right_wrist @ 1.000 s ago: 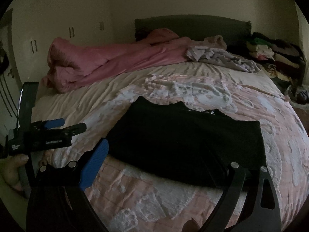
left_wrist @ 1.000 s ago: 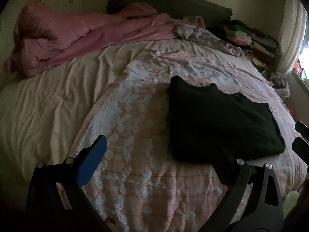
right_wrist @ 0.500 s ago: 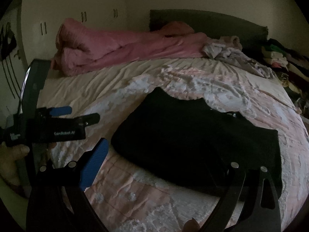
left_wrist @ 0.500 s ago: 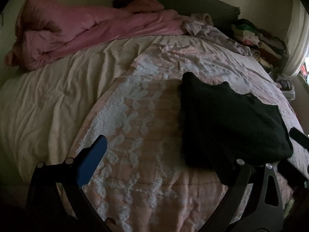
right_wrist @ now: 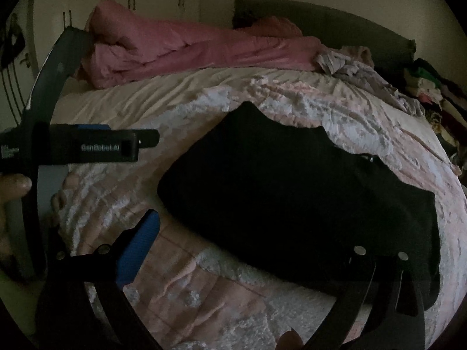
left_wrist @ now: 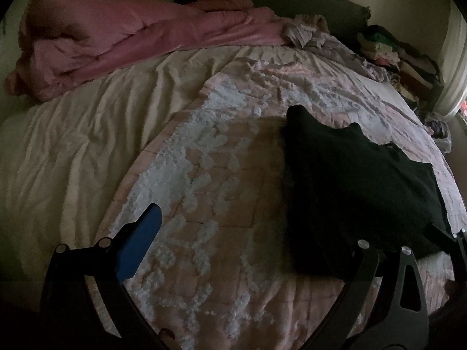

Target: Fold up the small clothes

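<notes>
- Black garment (right_wrist: 294, 201) is lying flat on the pink-and-white bedspread (left_wrist: 204, 204), already folded into a rough rectangle, toward the right side of the bed (left_wrist: 73, 151).
- Right gripper (right_wrist: 254, 242) hangs over the near edge of that garment with its jaws spread wide; they've just been opening a bit more, and nothing is pinched. The blue pad (right_wrist: 137, 248) sits over bare bedspread, the other finger over the black cloth.
- Left gripper (left_wrist: 256, 242) is released too, wide open over the bedspread, garment's near-left corner just by its right finger.
- A hand (right_wrist: 11, 192) holds the left gripper at the left edge of the right wrist view.
- Crumpled pink duvet (left_wrist: 131, 35) up by the dark headboard (left_wrist: 292, 3), pile of clothes (left_wrist: 391, 49) off to the right.
</notes>
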{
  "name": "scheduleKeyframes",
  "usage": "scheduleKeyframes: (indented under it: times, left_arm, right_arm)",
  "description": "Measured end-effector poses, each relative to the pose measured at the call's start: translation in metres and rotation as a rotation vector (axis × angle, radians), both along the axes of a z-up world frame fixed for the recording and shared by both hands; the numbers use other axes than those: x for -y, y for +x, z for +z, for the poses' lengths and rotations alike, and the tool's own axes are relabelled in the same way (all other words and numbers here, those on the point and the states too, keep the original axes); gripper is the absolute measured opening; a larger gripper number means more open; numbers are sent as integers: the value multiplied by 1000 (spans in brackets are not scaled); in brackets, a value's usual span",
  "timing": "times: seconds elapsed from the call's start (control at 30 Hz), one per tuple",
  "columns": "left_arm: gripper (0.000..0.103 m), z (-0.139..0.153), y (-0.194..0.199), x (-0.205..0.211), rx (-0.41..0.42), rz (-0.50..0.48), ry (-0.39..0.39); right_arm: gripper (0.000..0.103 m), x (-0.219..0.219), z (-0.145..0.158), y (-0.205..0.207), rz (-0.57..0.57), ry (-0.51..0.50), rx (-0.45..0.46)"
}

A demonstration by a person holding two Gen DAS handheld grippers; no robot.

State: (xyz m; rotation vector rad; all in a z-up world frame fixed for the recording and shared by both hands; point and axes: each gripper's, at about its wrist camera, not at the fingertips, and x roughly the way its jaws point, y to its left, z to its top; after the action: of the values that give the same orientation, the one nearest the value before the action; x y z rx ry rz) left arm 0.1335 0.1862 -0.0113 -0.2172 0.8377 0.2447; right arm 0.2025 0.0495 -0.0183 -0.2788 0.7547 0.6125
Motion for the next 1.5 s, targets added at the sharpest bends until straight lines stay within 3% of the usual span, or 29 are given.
scheduleKeyframes:
  times: [0.3,0.63,0.9,1.07,1.5]
  left_arm:
    - [93,-10,18,-4,-34,-4,-27]
    - [93,10,66,7,-16,-58,11]
    - [93,-13,112,7,-104,-116,-36]
    - [93,-24,130,3,-123,-121,-100]
    - [93,-30,135,5,-115,-151,-126]
  right_arm:
    - [98,0,-19,3,5,-33,-16]
    - [98,-10,-40,5,15,-153,45]
    - [98,-25,-59,8,40,-228,81]
    - [98,-39,-63,12,57,-271,135]
    - [97,-68,-71,21,68,-392,292]
